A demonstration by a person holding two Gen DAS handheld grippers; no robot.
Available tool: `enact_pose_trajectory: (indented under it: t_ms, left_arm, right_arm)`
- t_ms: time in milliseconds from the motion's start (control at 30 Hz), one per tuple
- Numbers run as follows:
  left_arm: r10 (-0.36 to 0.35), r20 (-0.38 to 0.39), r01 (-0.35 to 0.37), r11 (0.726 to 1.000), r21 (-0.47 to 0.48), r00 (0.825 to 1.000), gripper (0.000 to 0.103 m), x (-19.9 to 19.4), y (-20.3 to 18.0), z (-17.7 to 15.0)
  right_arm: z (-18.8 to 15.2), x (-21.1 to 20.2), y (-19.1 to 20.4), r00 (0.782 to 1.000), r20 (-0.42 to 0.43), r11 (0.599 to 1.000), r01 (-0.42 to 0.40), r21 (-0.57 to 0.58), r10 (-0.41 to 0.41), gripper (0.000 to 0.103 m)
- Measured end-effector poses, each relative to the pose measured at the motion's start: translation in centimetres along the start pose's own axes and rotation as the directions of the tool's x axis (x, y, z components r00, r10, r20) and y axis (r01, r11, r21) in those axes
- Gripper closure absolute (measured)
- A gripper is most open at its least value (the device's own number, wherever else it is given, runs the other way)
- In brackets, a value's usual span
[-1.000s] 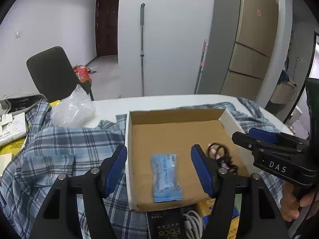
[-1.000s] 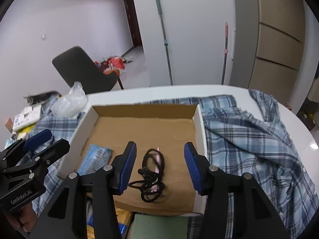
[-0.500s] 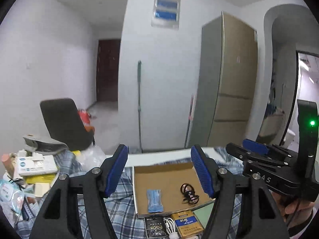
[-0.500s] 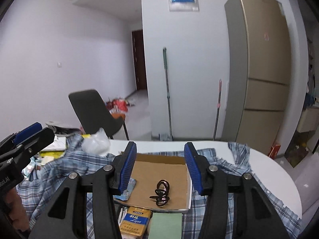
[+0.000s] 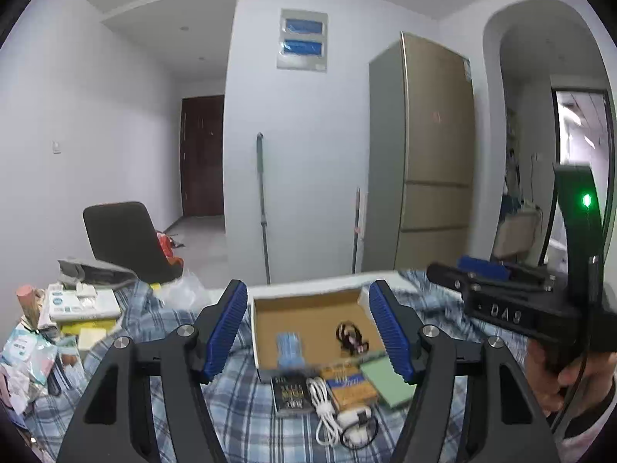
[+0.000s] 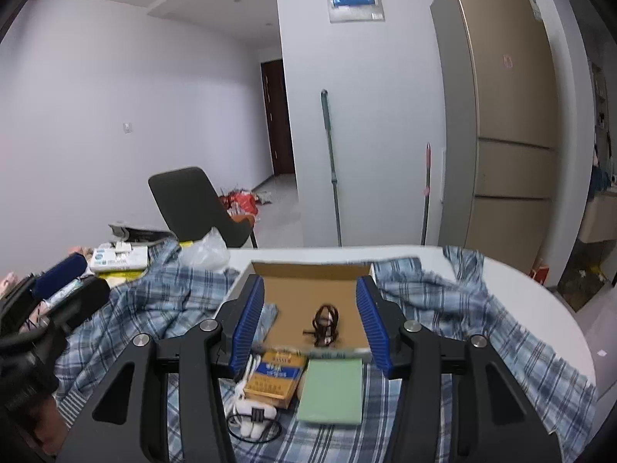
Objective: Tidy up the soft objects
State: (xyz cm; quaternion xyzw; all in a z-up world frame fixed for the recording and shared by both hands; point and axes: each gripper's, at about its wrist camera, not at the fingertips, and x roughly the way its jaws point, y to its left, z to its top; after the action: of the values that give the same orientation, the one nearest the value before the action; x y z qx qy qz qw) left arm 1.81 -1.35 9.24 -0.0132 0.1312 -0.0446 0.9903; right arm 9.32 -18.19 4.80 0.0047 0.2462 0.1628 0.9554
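I see my left gripper [image 5: 308, 328] up in the air with its jaws apart and nothing between them; my right gripper [image 6: 310, 318] is the same, jaws apart and holding nothing; both look down at a white surface [image 6: 540, 308] from above. A blue checked shirt [image 6: 482, 320] is spread over the surface; a flat cardboard box [image 5: 308, 318] sits on the shirt, open at the top. Inside the box I see a small blue packet [image 5: 288, 347] on the left side and a black hair tie [image 5: 349, 335] on the right side, a little apart from each other; the packet looks a bit blurry. Just in front of the box lie a dark little box [image 5: 291, 393], a white cable [image 5: 327, 401], a yellow and blue box [image 6: 274, 376] and a green pad [image 6: 332, 389], all on the shirt. To the left is a messy pile of papers and packets [image 5: 77, 308] and a clear plastic bag [image 6: 204, 252]. Behind the surface I see a black chair [image 6: 196, 204], a mop handle [image 6: 331, 166] leaning on the wall and a tall gold fridge [image 6: 501, 115]. In the left view a hand [image 5: 555, 382] holds the right gripper at the right edge.
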Motion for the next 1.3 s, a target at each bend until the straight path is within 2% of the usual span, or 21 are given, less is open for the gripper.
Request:
enact_pose_trajectory:
  t_ms: [100,233,533,600,633,667,733,867,933,967,1167,1300]
  left_arm:
    - [-0.003,-0.037,0.003,1.000,0.017,0.999,0.035,1.1,-0.7,-2.1]
    - [-0.009,-0.083,0.008,1.000,-0.009,0.996,0.035,3.1,-0.3,-4.1]
    - [0.010,-0.137,-0.015,0.999,-0.029,0.991,0.035,5.9,1.2,-7.5]
    - [0.021,-0.149,-0.030,0.998,-0.058,0.989,0.035,6.4,1.6,-8.6]
    - [0.018,-0.166,-0.027,0.998,-0.050,0.986,0.033,6.7,1.4,-9.0]
    - [0.017,-0.186,-0.021,1.000,-0.021,0.982,0.023,7.2,1.1,-9.4]
    - [0.024,-0.183,-0.028,0.999,-0.019,0.983,0.015,7.3,1.0,-9.6]
    - [0.036,-0.163,-0.046,0.997,-0.054,0.986,0.015,7.3,1.6,-9.6]
    - [0.043,-0.155,-0.055,0.996,-0.074,0.987,0.015,7.3,2.1,-9.5]
    - [0.049,-0.163,-0.064,0.994,-0.084,0.985,0.015,7.4,2.3,-9.5]
    - [0.046,-0.223,-0.076,0.989,-0.126,0.974,0.015,8.6,3.5,-9.6]
    - [0.070,-0.192,-0.097,0.987,-0.131,0.979,0.015,8.0,3.9,-9.4]
  right_arm:
    - [-1.4,1.0,-0.2,1.000,-0.021,1.000,0.019,-0.003,-0.019,0.054]
    - [-3.2,3.0,-1.0,0.997,-0.071,0.999,0.033,0.012,-0.032,0.054]
    - [-6.1,6.3,-2.1,0.983,-0.179,0.999,0.041,0.015,-0.037,0.054]
    - [-6.6,7.0,-2.2,0.978,-0.206,0.999,0.049,0.013,-0.045,0.054]
    - [-6.9,7.3,-2.3,0.974,-0.218,0.998,0.058,0.013,-0.054,0.054]
    - [-7.2,7.7,-2.5,0.971,-0.230,0.998,0.065,0.015,-0.060,0.054]
    - [-7.5,8.1,-2.8,0.966,-0.250,0.998,0.066,0.021,-0.059,0.054]
    - [-7.8,8.5,-3.0,0.961,-0.272,0.997,0.066,0.031,-0.055,0.054]
    - [-7.9,8.6,-2.8,0.959,-0.279,0.998,0.066,0.023,-0.057,0.051]
    - [-8.0,8.7,-2.7,0.958,-0.281,0.998,0.066,0.019,-0.058,0.047]
    - [-8.5,9.4,-2.2,0.949,-0.308,0.998,0.069,-0.011,-0.069,0.043]
    - [-9.0,10.0,-2.1,0.939,-0.336,0.997,0.071,-0.017,-0.072,0.042]
